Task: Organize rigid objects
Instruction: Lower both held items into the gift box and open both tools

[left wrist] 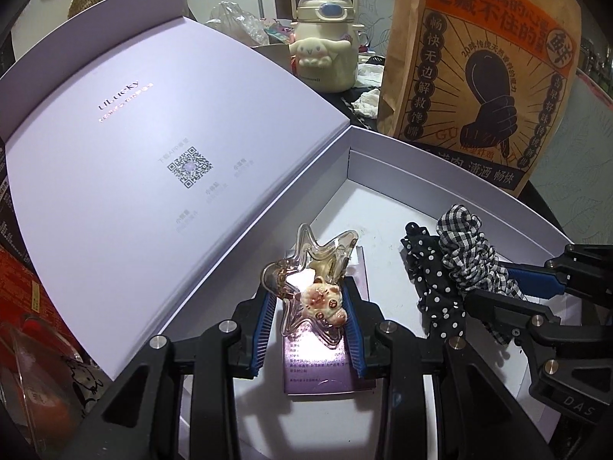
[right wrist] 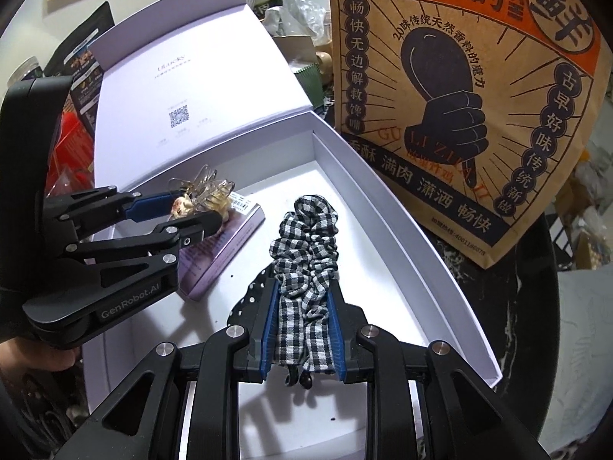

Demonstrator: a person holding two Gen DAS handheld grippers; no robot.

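My left gripper (left wrist: 311, 297) is shut on a clear star-shaped hair clip (left wrist: 306, 264) with a small cream cat charm, held just above a purple card box (left wrist: 325, 368) inside the open white gift box (left wrist: 440, 191). The same left gripper (right wrist: 191, 211) and star clip (right wrist: 207, 189) show at the left of the right wrist view. My right gripper (right wrist: 302, 322) is shut on a bundle of a black-and-white gingham scrunchie (right wrist: 304, 245) and a polka-dot hair tie (right wrist: 249, 295), low over the box floor. That bundle (left wrist: 459, 253) and the right gripper (left wrist: 509, 283) appear at the right of the left wrist view.
The box lid (left wrist: 134, 145) stands open to the left, with a QR code printed inside. A tall brown paper snack bag (right wrist: 459, 96) stands right behind the box. A cream cartoon water bottle (left wrist: 325, 38) and clutter sit further back. A hand (right wrist: 34, 356) holds the left gripper.
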